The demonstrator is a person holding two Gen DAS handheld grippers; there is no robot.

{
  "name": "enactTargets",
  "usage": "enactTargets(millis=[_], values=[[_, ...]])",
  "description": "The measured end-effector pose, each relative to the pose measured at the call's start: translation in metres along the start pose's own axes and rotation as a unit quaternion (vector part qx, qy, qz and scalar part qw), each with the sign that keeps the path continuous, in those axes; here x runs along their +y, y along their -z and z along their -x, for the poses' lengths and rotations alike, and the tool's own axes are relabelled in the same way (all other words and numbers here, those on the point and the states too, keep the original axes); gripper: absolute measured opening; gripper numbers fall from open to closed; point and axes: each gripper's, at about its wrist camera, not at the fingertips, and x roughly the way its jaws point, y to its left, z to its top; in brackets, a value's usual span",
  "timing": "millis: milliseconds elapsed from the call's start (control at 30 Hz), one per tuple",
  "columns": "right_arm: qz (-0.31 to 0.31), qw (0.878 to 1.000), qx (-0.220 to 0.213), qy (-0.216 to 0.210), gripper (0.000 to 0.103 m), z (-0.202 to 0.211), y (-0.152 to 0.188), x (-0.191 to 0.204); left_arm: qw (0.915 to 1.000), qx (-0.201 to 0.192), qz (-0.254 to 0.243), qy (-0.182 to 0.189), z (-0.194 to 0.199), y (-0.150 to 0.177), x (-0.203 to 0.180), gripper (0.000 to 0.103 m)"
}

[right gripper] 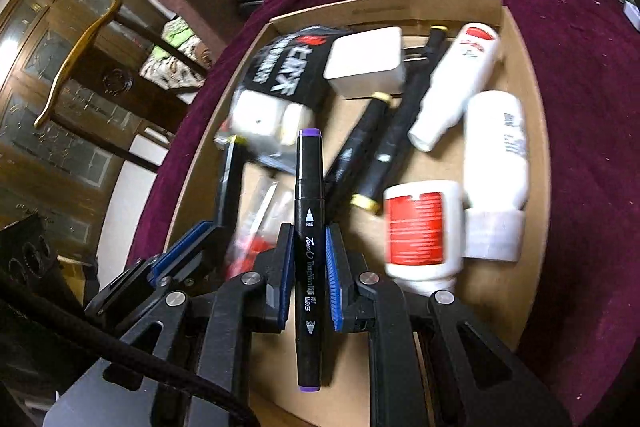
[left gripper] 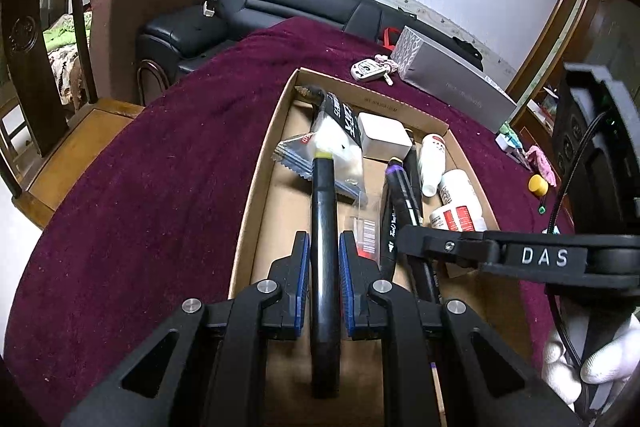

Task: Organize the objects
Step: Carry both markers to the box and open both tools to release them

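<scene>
Left claw (left gripper: 324, 259) clamped on yellow-tipped marker (left gripper: 323, 227), right claw (right gripper: 308, 255) clamped on purple marker (right gripper: 309, 211), both over cardboard tray (left gripper: 256, 187) on table. Best: lower flat beside loose markers (right gripper: 372, 147), release gently, avoid bottles (right gripper: 494, 151).

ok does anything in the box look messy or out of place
Nothing is spilled or broken, but the cardboard box is a jumble: two loose black markers lie crossed at a slant, partly over the white charger's prongs, and the white bottles lie toppled on their sides.
</scene>
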Motion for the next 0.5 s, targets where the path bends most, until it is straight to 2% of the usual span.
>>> enactTargets(millis=[67,133,400,500], values=[[-0.02,1.0,-0.005,0.003,0.013,0.003,0.002,-0.009,1.0,-0.001,0.001,0.002,0.0,0.0,0.0,0.012],[-0.046,0.999,-0.007,-0.013,0.013,0.006,0.005,-0.016,1.0,-0.001,0.001,0.002,0.0,0.0,0.0,0.012],[-0.052,0.999,-0.01,-0.001,0.013,0.006,0.007,-0.017,1.0,0.0,0.003,0.0,-0.001,0.0,0.0,0.012],[-0.059,0.998,-0.018,-0.004,0.013,0.009,0.007,-0.017,1.0,-0.004,0.007,0.001,0.0,-0.001,-0.001,0.02]])
